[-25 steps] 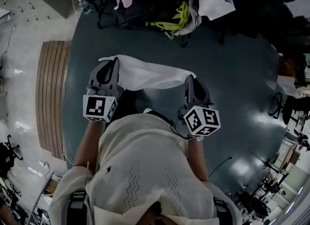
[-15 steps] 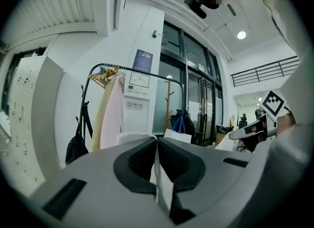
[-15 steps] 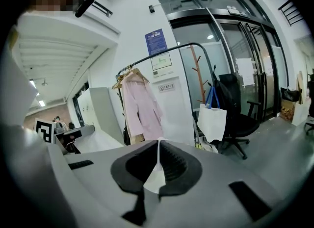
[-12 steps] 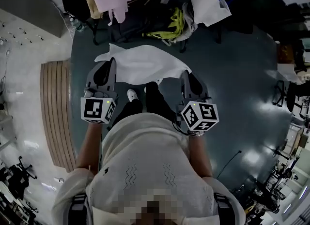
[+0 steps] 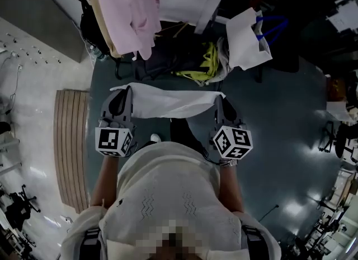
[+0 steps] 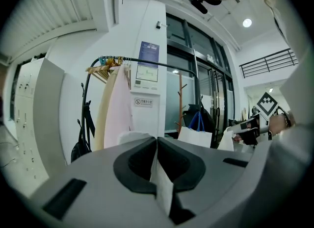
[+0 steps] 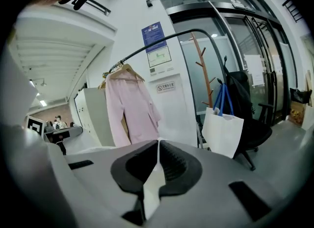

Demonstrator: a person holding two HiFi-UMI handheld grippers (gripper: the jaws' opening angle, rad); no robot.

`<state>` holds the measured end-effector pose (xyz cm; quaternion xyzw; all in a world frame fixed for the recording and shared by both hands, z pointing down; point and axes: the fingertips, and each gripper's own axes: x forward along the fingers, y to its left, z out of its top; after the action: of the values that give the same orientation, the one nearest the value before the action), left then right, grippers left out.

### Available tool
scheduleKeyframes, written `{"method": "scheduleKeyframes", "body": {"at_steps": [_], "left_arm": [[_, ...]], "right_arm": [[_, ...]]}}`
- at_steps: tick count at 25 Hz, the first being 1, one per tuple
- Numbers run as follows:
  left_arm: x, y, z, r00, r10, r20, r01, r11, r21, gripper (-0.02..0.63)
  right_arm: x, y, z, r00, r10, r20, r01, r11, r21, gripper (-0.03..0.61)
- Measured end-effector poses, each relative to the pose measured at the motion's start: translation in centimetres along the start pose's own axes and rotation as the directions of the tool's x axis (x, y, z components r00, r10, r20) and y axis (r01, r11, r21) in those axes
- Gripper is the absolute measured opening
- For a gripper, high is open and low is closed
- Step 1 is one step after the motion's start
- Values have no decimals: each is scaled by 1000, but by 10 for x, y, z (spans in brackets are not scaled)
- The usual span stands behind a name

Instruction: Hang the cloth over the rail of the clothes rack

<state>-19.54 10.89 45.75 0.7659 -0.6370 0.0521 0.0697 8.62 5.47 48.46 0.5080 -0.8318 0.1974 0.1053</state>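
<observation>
A white cloth (image 5: 168,101) hangs stretched between my two grippers in the head view. My left gripper (image 5: 121,98) is shut on its left corner, and a strip of the cloth (image 6: 162,188) shows pinched between the jaws. My right gripper (image 5: 220,103) is shut on the right corner, where the cloth (image 7: 153,183) sits between the pads. The clothes rack's dark curved rail (image 7: 167,39) rises ahead and above, with a pink shirt (image 7: 130,107) on a hanger. From the left gripper view the rail (image 6: 162,65) runs above the hanging garments (image 6: 115,109).
Under the rack lie a dark bag and a yellow item (image 5: 208,63). A white tote bag with blue handles (image 5: 249,39) rests on a chair to the right. A wooden coat stand (image 7: 203,75) stands by the glass doors. A slatted wooden board (image 5: 70,141) lies on the floor at left.
The person has stepped toward the rack, so the hanging clothes and bags sit larger and closer. The cloth, bunched half a second ago, is now pulled out flat between the grippers.
</observation>
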Motion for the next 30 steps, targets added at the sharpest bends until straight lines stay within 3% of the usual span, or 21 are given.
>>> {"method": "scheduleKeyframes", "body": {"at_steps": [6,12,17,22,26,30], "left_arm": [[108,18,23,996,67,-51,-63,995,73,18],[191,7,43,995,101,-24,-99,993,70,18],[229,11,74,995,92,29,-94,990,106,18],[262,23,141,988,35,153,-65,978,199,18],[268,22,226,960,-34,278,-39,966,254,18],[278,20,298,960,-71,270,-35,930,366,18]], "right_arm": [[82,-69,62,1000,18,8,-18,999,28,21],[134,-137,109,1000,12,6,-12,1000,25,21],[150,-163,145,999,7,42,-9,999,43,21],[163,-163,210,994,37,101,-39,999,16,21],[152,-149,286,977,85,197,-82,996,-23,21],[135,-136,360,957,159,244,-143,986,-82,22]]}}
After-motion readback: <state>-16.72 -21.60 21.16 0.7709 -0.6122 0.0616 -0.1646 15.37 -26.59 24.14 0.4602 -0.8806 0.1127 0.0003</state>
